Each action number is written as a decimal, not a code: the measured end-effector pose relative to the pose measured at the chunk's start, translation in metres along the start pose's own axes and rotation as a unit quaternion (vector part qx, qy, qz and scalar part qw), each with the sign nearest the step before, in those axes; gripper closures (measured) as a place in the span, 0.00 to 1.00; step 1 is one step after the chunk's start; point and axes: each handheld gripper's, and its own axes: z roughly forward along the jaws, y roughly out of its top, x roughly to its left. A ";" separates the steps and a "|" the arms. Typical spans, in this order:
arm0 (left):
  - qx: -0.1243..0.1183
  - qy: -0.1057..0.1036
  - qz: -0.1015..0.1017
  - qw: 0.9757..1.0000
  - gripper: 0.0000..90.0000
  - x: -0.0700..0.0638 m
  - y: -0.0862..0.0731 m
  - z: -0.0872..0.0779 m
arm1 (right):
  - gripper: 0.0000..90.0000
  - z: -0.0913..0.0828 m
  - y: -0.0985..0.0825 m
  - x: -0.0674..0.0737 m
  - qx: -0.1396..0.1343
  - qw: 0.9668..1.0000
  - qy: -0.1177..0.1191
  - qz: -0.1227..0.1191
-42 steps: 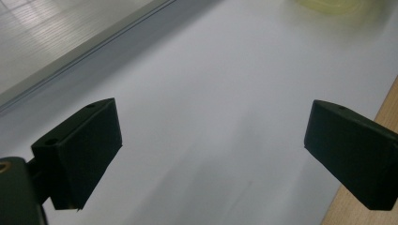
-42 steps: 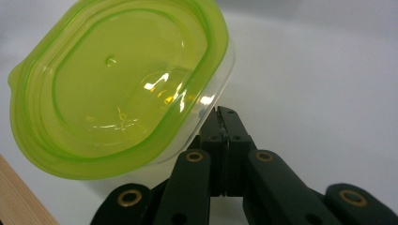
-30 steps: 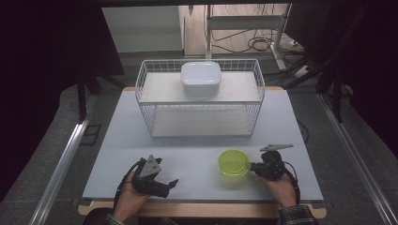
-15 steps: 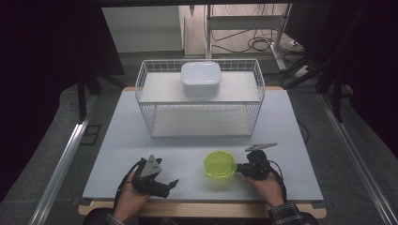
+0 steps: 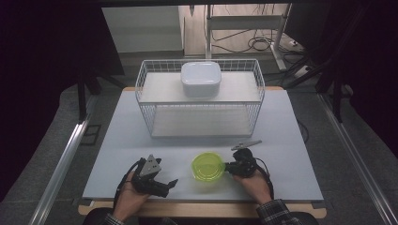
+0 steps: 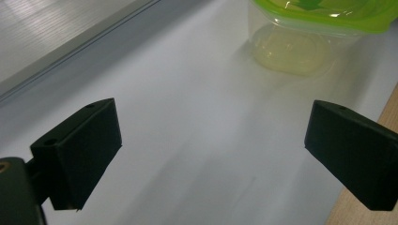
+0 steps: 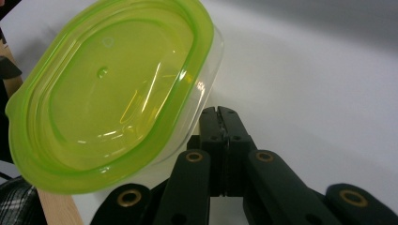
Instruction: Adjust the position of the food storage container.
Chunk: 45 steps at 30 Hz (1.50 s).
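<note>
The right tool (image 5: 231,166) has its matte black jaws pressed flat together, and they sit just under the rim of a clear plastic tub with a lime-green translucent lid (image 7: 112,93). Can't honestly tell if the tub's edge is pinched between them or only resting against them. The lid is glossy, rounded-oval, with a thick raised lip and a little dimple near the middle.

The left tool (image 5: 164,183) is spread wide, two blocky black pads (image 6: 84,147) with nothing between, just hovering low over the desk near its front edge. From its camera the same tub (image 6: 300,40) sits a bit ahead, see-through walls casting a yellowish glow on the surface.

The desk (image 5: 117,140) is smooth pale grey-white with a light wood strip along the front. Further back stands a white wire rack basket (image 5: 199,101), two-tiered, with a white rounded-square lidded box (image 5: 201,78) on top. Beyond it the room is dim: dark curtains at the sides, grey floor, cables (image 5: 263,44) trailing around metal legs.
</note>
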 end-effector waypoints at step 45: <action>0.008 -0.006 -0.003 1.000 0.04 0.003 -0.003 0.001 | 0.23 -0.046 -0.012 -0.013 -0.042 0.990 -0.107 -0.077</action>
